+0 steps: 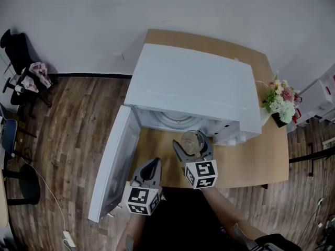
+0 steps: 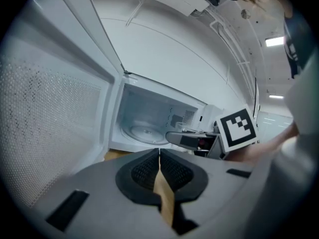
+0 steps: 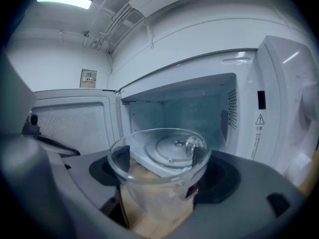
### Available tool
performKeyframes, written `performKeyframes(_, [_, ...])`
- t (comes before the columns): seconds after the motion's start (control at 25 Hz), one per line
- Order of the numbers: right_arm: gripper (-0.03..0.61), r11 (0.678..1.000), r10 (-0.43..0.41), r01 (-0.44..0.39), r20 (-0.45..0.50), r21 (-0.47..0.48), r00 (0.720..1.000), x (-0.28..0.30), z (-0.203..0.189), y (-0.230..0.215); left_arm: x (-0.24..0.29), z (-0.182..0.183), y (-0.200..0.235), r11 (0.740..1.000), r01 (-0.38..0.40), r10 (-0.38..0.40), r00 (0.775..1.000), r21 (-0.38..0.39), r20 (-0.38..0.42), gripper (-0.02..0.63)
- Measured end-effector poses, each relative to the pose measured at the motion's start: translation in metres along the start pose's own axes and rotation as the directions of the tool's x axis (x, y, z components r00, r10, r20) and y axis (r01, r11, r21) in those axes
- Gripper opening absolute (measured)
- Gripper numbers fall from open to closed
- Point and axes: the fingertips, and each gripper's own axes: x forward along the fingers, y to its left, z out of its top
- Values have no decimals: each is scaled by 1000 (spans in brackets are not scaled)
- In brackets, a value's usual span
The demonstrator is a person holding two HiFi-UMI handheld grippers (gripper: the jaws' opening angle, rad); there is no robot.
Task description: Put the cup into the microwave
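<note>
Because the door of the microwave stands swung wide to the left, the cavity is open to the front, and the right claw is lined up squarely with that opening. It grips the clear glass cup between its two pads, one on each side of the wall below the rim. This keeps the cup upright with its mouth up and facing the cavity. The cup is in the air just in front of the opening, above the bench, and not yet inside. Its handle appears to sit on the far side, toward the oven. Through the glass the turntable shows bare, so it is the likely landing spot.

The left claw has its jaws pressed together on nothing. It hangs low, beside the open door and a little behind the right claw, probably so that it stays out of the cup's path. A bunch of flowers stands at the bench's right end, well apart from the work. What remains, I judge, is a level push forward and a gentle set-down on the glass plate.
</note>
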Motion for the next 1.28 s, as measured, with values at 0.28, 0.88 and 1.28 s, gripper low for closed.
performKeyframes(0.28, [394, 999, 34, -33, 32, -29, 999, 20, 23, 3, -2, 4, 0, 1000, -4, 4, 1000, 5, 6, 8])
performKeyframes(0.88, [394, 994, 68, -60, 89, -91, 994, 76, 55, -1, 1, 8, 6, 999, -39, 40, 999, -25, 10, 8])
performKeyframes(1.28, [394, 988, 75, -62, 91, -143, 993, 113, 51, -6, 8, 3, 6, 999, -48, 48, 999, -25, -16, 8])
